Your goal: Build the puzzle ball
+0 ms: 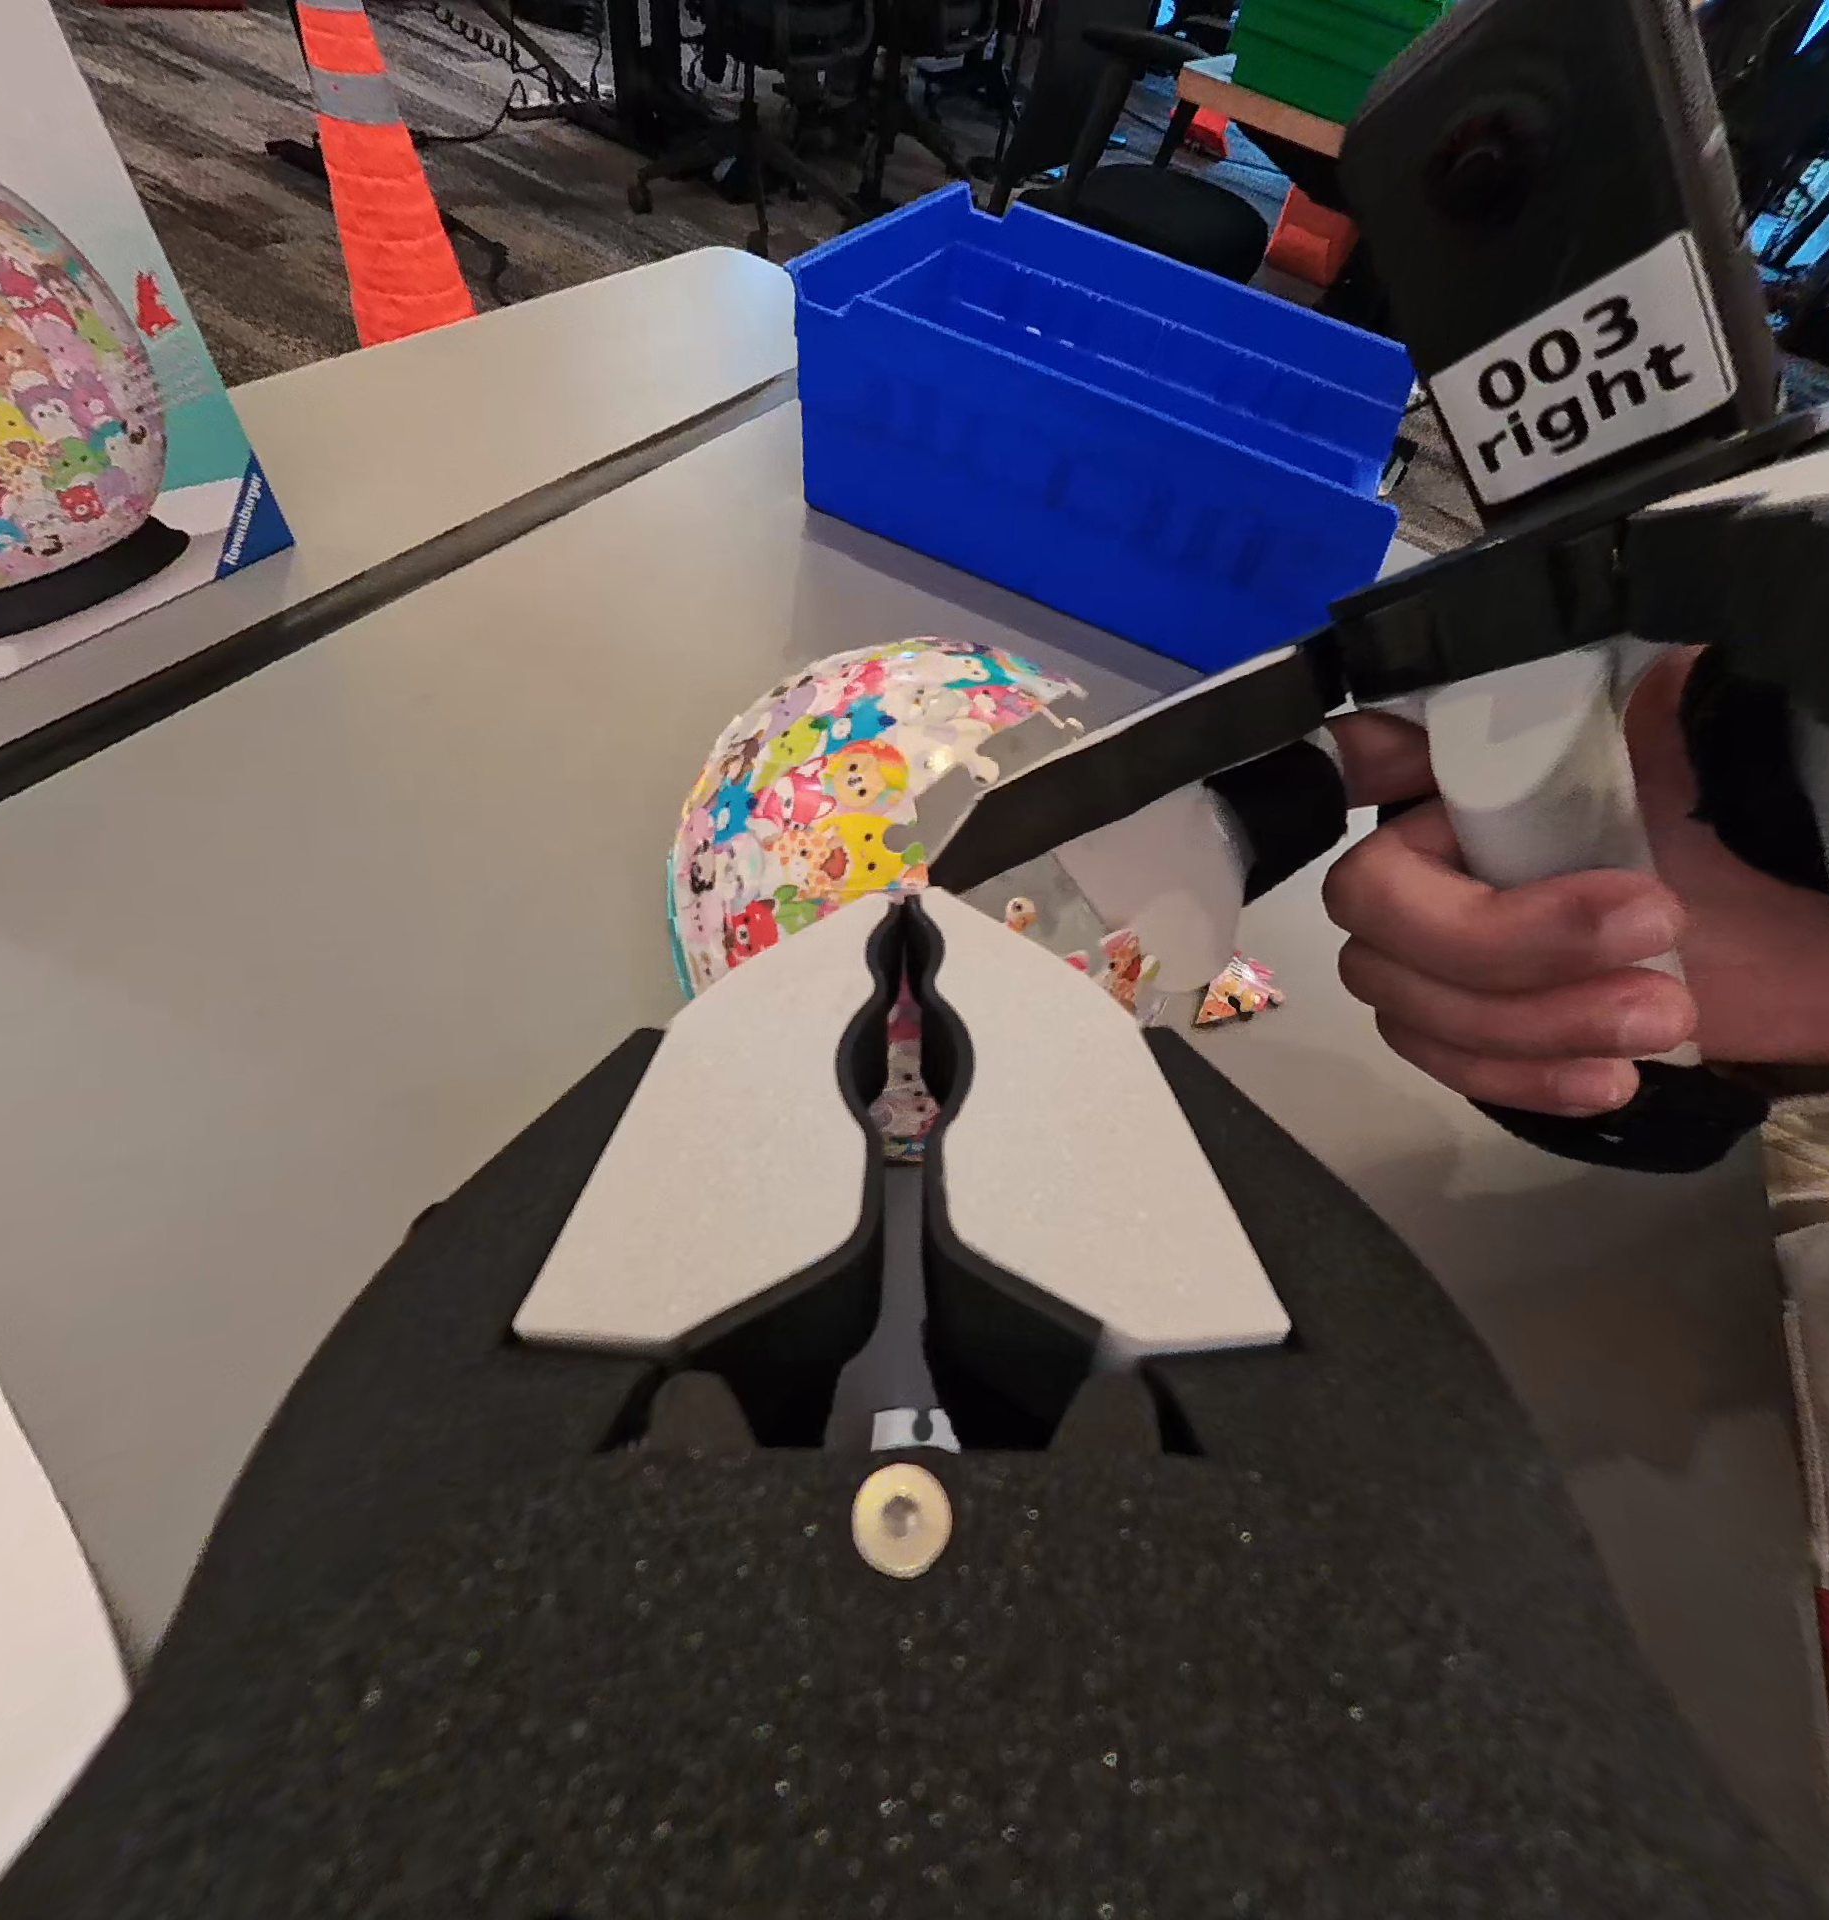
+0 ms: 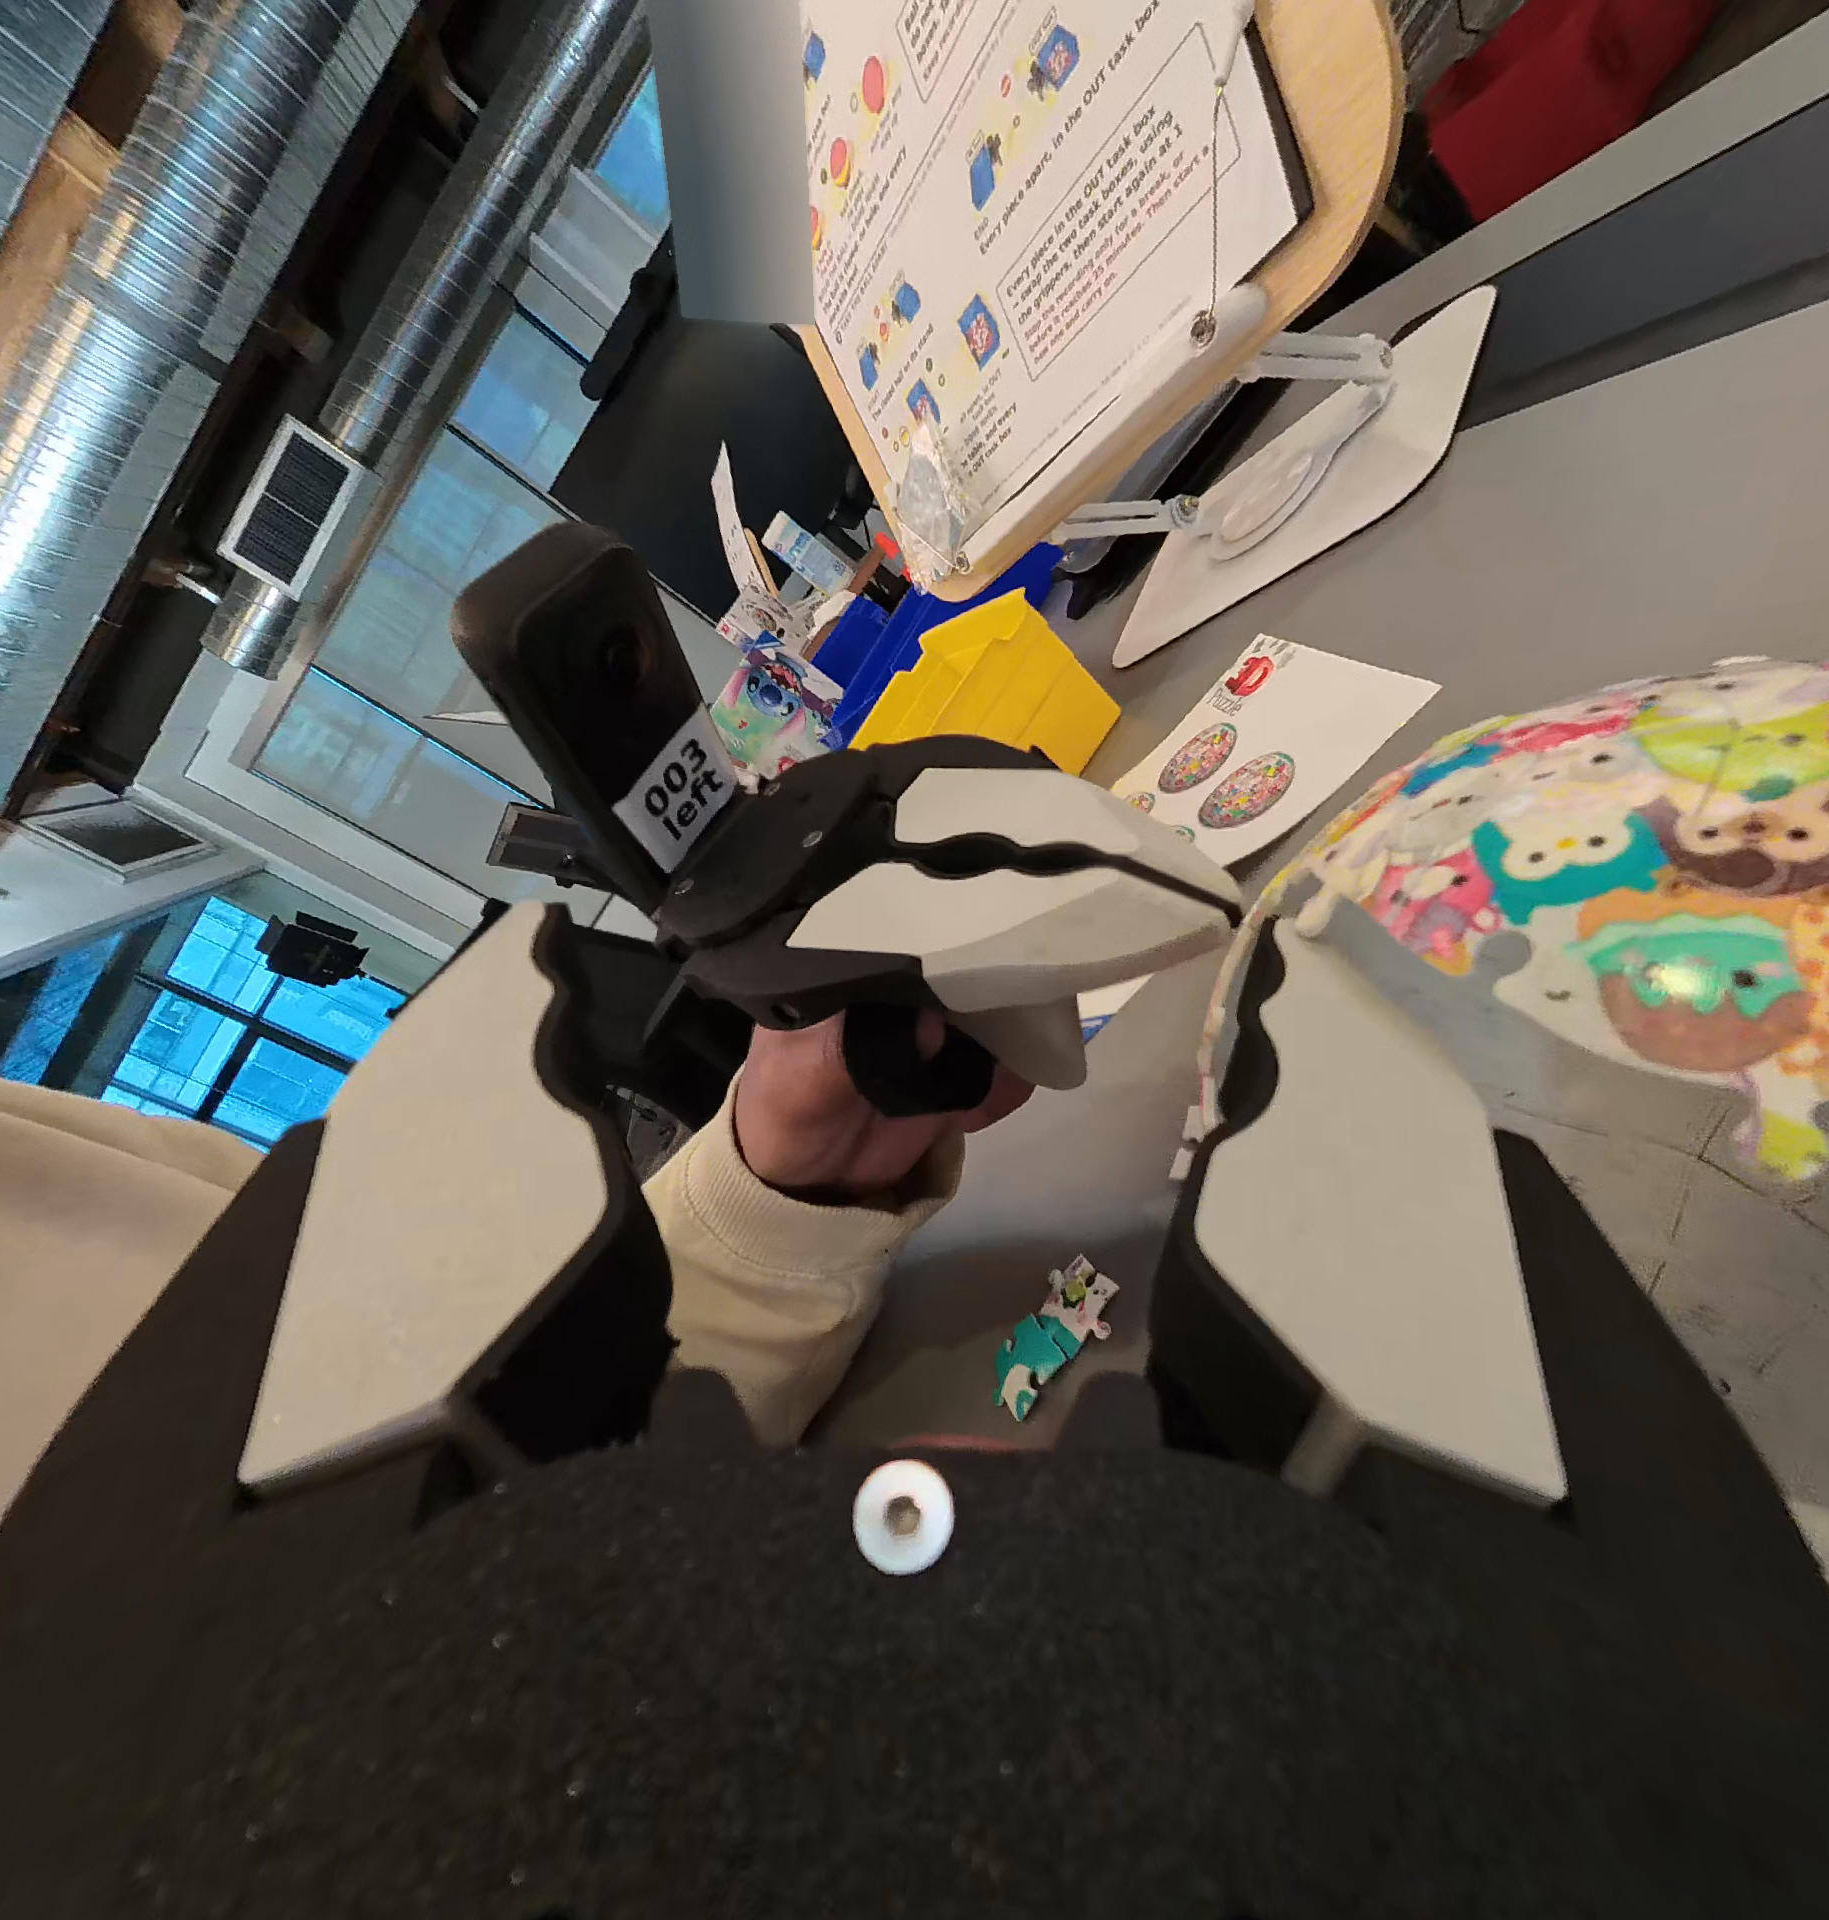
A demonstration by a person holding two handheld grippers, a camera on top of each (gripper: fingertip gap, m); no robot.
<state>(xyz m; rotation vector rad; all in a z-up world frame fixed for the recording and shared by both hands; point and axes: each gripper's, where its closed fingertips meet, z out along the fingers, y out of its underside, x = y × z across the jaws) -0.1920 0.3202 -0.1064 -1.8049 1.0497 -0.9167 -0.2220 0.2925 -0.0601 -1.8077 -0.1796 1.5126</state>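
The left gripper (image 1: 907,906) has its white fingers pinched together at the tips, apparently nipping the jagged open rim of the half-built puzzle ball (image 1: 816,790), though the contact itself is hidden. The right gripper (image 2: 910,935) is spread wide, one finger (image 2: 1336,1195) just beside the shell, with nothing in it. The ball sits mid-tabletop, in front of the blue bin (image 1: 1086,436) at the far edge. It looks light, thin, stiff and glossy, a shell that would likely pop apart if squeezed, so I'd grip it by the rim. Loose pieces (image 2: 1050,1340) lie nearby. The puzzle box (image 1: 79,395) at the left edge carries a maker's logo, both grippers wear ID stickers, and a propped instruction sheet (image 2: 1014,239) has print.
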